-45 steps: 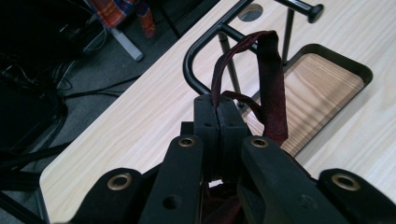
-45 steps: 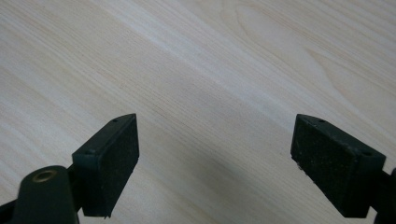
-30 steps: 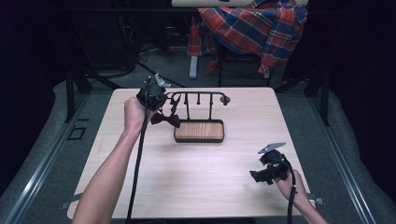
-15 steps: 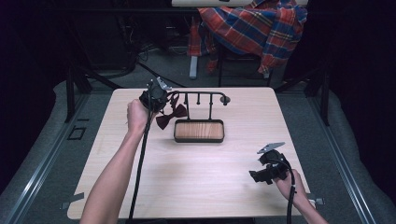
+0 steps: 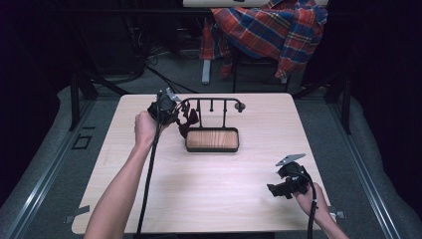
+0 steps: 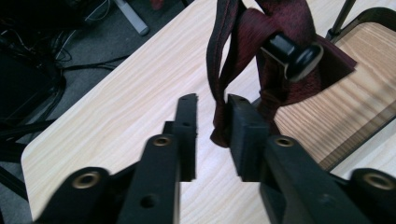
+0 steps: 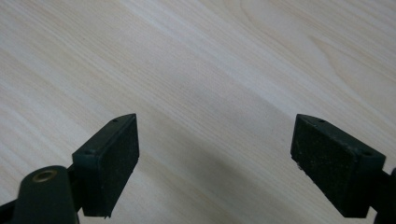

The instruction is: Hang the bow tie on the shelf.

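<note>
Now, starting at your left, your left gripper [image 5: 171,112] sits at the far left part of the table [image 5: 209,199], raised beside the left end of a black metal rack [image 5: 214,103] with short upright pegs along its bar. A dark red bow tie [image 5: 188,119] hangs from that end of the rack. In the left gripper view the jaws stand a narrow gap apart, and the bow tie's [image 6: 275,56] strap drops just past the tips; a loop of the fabric lies against the right-hand jaw's tip, but you cannot tell from these views whether the jaws pinch it. The rack's knobbed bar end [image 6: 292,51] pokes through the fabric above the jaws.

Just right of that, the rack's wooden tray base [image 5: 212,140] rests on the table, with a dark rim around pale brown wood; the bow tie hangs over its left edge.

Further right and nearer you, your right gripper [image 5: 278,189] is held low over the near right part of the table, well apart from the rack. In the right gripper view its jaws are spread wide over bare light wood, with nothing between them.

Beyond the table's far edge, a plaid shirt [image 5: 268,30] is draped over a chair.
</note>
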`<action>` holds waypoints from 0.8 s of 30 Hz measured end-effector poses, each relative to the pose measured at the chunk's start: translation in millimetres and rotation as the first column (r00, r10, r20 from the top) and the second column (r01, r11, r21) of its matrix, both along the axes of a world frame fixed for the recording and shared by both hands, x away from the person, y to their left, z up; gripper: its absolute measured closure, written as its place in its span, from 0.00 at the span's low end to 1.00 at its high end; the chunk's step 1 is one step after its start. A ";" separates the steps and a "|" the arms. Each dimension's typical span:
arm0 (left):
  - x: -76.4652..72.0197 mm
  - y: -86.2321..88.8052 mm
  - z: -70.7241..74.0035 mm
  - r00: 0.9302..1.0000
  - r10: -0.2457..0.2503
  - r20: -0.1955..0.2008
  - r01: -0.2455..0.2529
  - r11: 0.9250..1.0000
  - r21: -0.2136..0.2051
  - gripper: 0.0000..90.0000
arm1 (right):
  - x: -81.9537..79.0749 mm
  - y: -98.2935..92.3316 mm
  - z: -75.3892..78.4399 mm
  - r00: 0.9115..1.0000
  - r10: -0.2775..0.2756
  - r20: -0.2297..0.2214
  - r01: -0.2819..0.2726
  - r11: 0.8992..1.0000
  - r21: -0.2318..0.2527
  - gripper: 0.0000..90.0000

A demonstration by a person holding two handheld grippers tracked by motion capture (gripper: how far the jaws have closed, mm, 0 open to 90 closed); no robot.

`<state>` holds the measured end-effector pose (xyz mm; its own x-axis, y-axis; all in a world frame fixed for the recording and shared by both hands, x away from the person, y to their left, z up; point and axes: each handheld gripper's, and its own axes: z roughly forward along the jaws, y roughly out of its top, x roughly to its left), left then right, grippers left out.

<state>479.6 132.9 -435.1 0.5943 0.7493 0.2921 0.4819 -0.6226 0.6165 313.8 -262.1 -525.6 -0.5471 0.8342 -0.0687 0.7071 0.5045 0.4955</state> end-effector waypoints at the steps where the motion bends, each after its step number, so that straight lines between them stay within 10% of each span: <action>1: -0.6 0.2 -0.6 1.000 0.002 0.001 -0.002 1.000 0.001 0.81 | 0.0 0.0 0.0 1.000 0.000 0.000 0.000 1.000 0.000 0.17; 24: -34.7 32.0 20.2 0.999 0.003 -0.040 -0.007 0.993 -0.118 0.07 | -5.1 0.1 1.3 1.000 -0.005 0.010 0.005 1.000 0.002 0.17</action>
<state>444.9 164.9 -414.9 0.5998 0.7800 0.1781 0.5102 -0.5444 0.6658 308.7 -262.0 -524.3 -0.5425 0.8369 -0.0727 0.7043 0.5003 0.5037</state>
